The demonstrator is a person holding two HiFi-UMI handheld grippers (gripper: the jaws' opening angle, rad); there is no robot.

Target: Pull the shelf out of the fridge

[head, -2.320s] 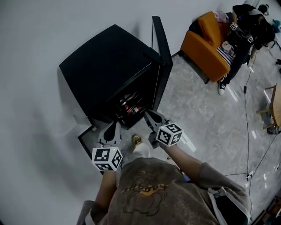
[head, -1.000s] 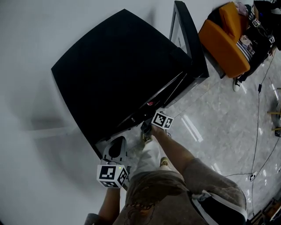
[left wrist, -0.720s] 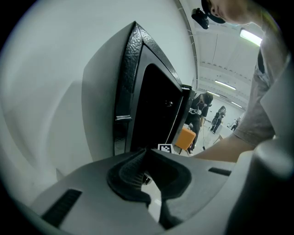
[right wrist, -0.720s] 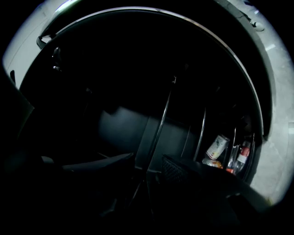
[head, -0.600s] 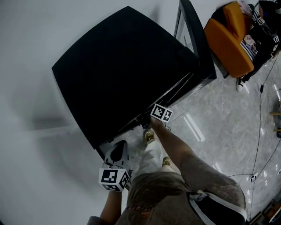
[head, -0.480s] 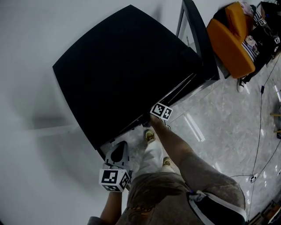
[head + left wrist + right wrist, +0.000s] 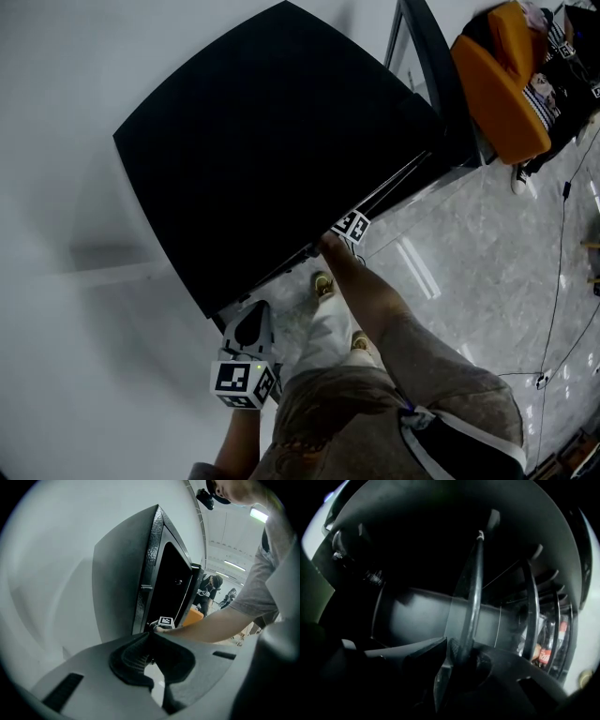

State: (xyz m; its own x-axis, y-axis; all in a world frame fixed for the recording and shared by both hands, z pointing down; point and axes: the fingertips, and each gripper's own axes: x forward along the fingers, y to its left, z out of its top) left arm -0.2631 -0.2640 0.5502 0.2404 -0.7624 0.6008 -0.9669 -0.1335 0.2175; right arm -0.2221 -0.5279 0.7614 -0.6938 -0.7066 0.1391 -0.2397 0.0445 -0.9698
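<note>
The black fridge (image 7: 272, 141) stands below me with its door (image 7: 436, 75) swung open to the right. My right arm reaches into it; only the right gripper's marker cube (image 7: 352, 226) shows in the head view. In the right gripper view, the shelf (image 7: 471, 597) runs as a dark front edge with a glass pane behind. My right gripper (image 7: 461, 656) is closing its jaws, with that edge between them and the pads on it. The left gripper (image 7: 249, 323) hangs low at the fridge's left front corner, tips together and empty (image 7: 151, 637).
Cola bottles (image 7: 543, 648) stand on lower racks inside the fridge. An orange armchair (image 7: 502, 84) with a person (image 7: 562, 56) is at the back right. A cable (image 7: 553, 309) lies on the marble floor. A white wall closes in the left side.
My right arm has reached deeper under the fridge's top, and its marker cube has shifted up and right. My view has moved over the fridge. The left gripper has hardly moved.
</note>
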